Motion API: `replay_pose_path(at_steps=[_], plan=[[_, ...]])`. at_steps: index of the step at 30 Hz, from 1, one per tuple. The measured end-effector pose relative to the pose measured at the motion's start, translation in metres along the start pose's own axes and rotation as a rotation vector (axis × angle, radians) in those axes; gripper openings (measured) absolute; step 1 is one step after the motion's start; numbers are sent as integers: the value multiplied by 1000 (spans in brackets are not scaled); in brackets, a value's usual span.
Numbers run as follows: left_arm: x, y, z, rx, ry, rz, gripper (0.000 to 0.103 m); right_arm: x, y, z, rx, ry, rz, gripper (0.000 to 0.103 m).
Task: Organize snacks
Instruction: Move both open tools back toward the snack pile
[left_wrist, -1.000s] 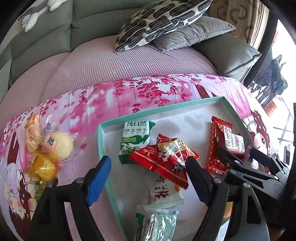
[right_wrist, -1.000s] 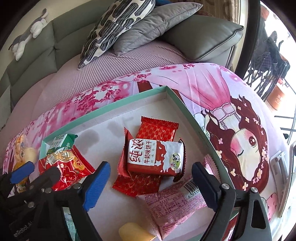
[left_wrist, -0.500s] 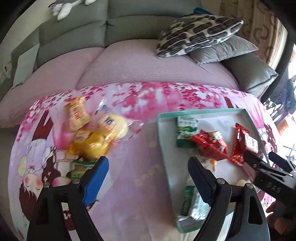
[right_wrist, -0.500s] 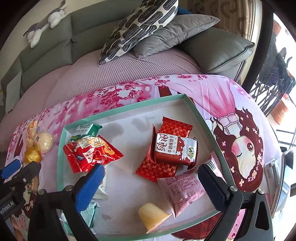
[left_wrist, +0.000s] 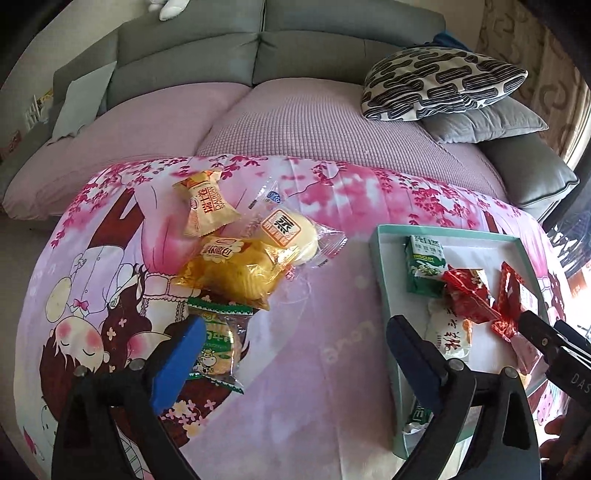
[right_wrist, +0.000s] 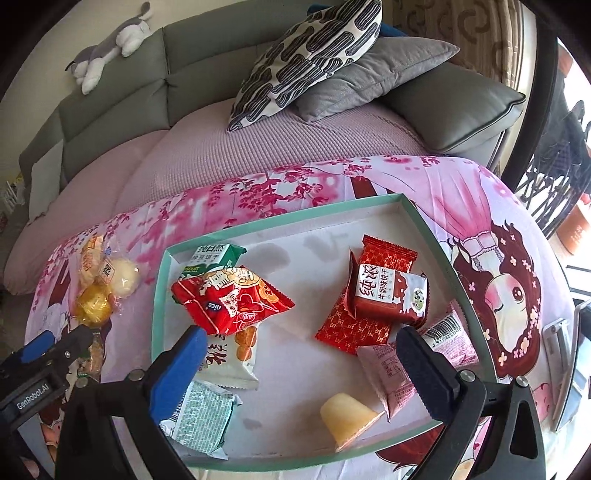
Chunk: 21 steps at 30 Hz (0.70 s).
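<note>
A teal-rimmed tray (right_wrist: 288, 218) on the pink tablecloth holds several snacks: a green biscuit pack (right_wrist: 210, 256), a red packet (right_wrist: 232, 301), a red milk-biscuit pack (right_wrist: 391, 293) and a jelly cup (right_wrist: 347, 419). To its left lies a loose pile: an orange packet (left_wrist: 207, 210), a wrapped bun (left_wrist: 291, 232), a yellow chip bag (left_wrist: 232, 273) and a green-edged packet (left_wrist: 218, 339). My left gripper (left_wrist: 291, 354) is open and empty above the cloth between pile and tray. My right gripper (right_wrist: 301, 363) is open and empty over the tray's near side.
A grey sofa with a pink seat cover (left_wrist: 280, 122) lies behind the table, with a patterned cushion (left_wrist: 443, 83) and a grey one. A plush toy (right_wrist: 107, 44) rests on the sofa back. The tray (left_wrist: 380, 273) also shows at right in the left wrist view.
My left gripper has swung left, off the tray toward the loose snack pile. My right gripper has drawn back a little, showing more of the tray. Both stay open.
</note>
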<state>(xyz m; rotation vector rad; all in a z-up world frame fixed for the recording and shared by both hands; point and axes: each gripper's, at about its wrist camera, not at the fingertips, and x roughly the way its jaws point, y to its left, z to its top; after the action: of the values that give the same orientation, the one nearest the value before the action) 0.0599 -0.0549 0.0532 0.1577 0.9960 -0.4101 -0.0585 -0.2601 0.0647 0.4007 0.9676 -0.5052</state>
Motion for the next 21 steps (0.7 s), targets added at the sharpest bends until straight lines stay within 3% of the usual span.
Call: replay_pose_path(at_steps=[10,14,21], plan=[[-1,9,2,-11,2,-27,99,4,17,-4,-40,24,27,103],[-3,25,3,-14,5,25,99,5,38,-10,-89,31,57,103],[-4,80,3,-104,21,110,99,7,76,-21,-177,44,116,103]])
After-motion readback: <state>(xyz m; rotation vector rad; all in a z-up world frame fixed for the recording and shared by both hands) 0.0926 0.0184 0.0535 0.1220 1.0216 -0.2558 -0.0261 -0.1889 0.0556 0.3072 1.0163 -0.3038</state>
